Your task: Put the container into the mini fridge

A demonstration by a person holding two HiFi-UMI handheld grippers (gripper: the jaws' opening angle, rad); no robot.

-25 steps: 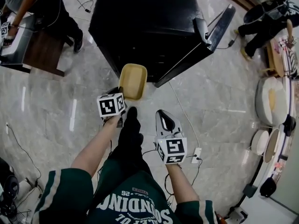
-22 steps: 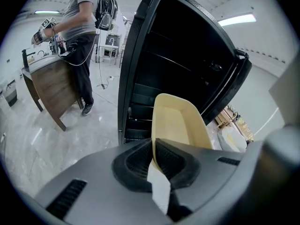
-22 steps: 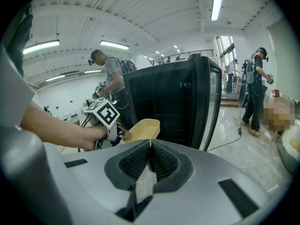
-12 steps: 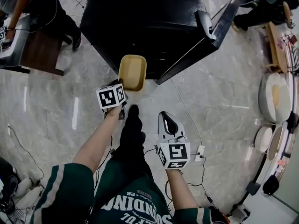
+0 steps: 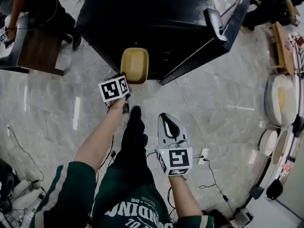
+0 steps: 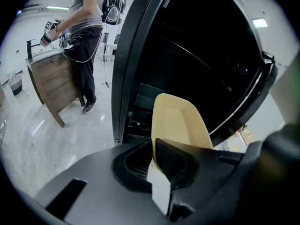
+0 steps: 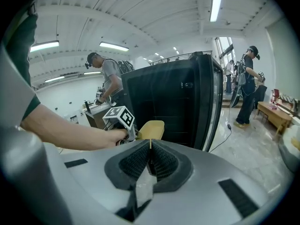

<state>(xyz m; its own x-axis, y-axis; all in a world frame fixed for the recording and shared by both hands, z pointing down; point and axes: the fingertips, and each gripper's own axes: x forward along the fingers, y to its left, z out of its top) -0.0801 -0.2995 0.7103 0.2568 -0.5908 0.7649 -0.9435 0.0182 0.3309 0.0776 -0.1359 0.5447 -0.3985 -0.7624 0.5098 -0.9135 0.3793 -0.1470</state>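
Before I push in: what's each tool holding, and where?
The left tool grips the shallow beige plastic container by its near rim; right tool is shut, empty.

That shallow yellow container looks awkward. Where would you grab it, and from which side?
By the thin rim at a short end, coming from that end, as the left tool does now, jaws shut on the near wall of the container. The wall is thin enough to fit between the jaws, and the far end points free toward the open mini fridge.

Glossy marble floor [image 5: 228, 103], crossed by white cable [image 5: 189, 112] to power strip [image 5: 203, 156]; far left, wooden bench [image 5: 40, 56], person [image 6: 86, 36] alongside.
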